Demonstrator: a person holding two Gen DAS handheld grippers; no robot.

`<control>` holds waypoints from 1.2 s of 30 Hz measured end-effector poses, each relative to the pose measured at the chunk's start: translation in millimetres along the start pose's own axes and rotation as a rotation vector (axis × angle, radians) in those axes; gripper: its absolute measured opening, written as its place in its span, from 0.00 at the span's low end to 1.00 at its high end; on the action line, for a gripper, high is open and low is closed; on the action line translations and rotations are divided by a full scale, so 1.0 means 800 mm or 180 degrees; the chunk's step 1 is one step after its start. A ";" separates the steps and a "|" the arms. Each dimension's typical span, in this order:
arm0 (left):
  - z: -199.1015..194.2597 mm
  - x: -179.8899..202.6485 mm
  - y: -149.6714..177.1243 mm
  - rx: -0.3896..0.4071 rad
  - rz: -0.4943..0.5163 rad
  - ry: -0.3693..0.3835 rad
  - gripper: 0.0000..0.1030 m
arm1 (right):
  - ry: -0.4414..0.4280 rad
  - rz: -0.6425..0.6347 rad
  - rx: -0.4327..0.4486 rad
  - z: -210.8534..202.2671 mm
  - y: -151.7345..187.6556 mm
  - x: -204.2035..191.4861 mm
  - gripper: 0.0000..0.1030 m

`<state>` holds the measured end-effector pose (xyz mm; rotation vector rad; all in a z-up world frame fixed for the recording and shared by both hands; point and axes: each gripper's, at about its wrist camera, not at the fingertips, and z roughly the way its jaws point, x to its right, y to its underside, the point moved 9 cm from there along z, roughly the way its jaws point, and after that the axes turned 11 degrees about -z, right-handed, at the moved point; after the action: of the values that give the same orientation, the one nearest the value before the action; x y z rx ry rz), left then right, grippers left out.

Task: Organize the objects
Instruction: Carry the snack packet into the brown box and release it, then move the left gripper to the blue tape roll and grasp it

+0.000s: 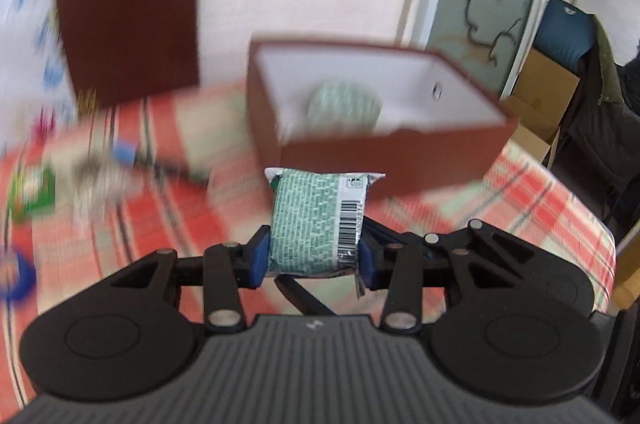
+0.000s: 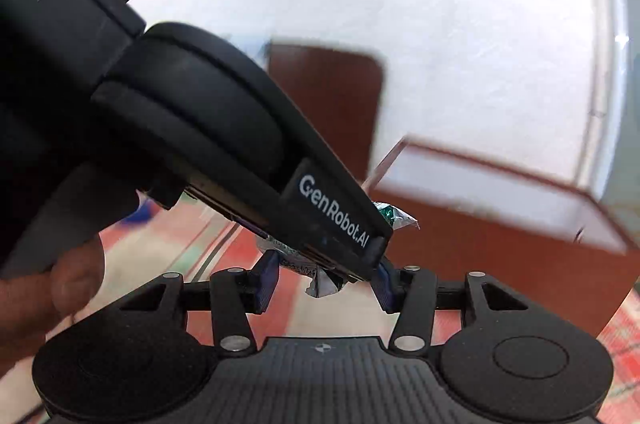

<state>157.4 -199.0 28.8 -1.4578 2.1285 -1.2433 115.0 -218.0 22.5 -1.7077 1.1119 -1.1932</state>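
Green packet held in front of the brown box

We see the green packet (image 1: 316,224) pinched between the left gripper (image 1: 314,256) jaws at frame centre, the open brown box (image 1: 384,148) beyond it holding a similar packet (image 1: 344,108). The right gripper (image 2: 324,280) jaws stand apart, gripping nothing, behind the left one (image 2: 240,144).

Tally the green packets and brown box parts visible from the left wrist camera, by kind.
Green packets: 2, one clamped in the left gripper, one inside the box
Open brown box: 1
Brown lid: 1
Total: 4
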 end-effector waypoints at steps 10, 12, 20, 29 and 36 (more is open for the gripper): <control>0.098 0.032 -0.107 0.0043 0.0096 -0.0225 0.71 | 0.0507 0.0302 -0.0132 0.093 -0.017 0.125 0.65; 0.090 0.027 -0.105 0.0095 0.0098 -0.0183 0.70 | 0.0461 0.0578 -0.0112 0.082 -0.009 0.137 0.66; -0.035 -0.138 -0.005 0.0328 -0.0583 -0.0456 0.71 | -0.0067 0.0772 0.0141 0.018 0.000 0.052 0.70; -0.138 -0.427 0.133 0.0487 -0.1788 -0.1935 0.70 | -0.1298 0.0245 -0.0449 0.089 -0.016 -0.144 0.60; -0.143 -0.445 0.140 0.0863 -0.1665 -0.1804 0.78 | -0.1489 -0.0204 -0.0634 0.198 -0.057 -0.253 0.63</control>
<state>176.6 177.7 -71.7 -2.0040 1.2087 -1.0365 239.5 2.8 -38.8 -2.0516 0.9112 -0.6778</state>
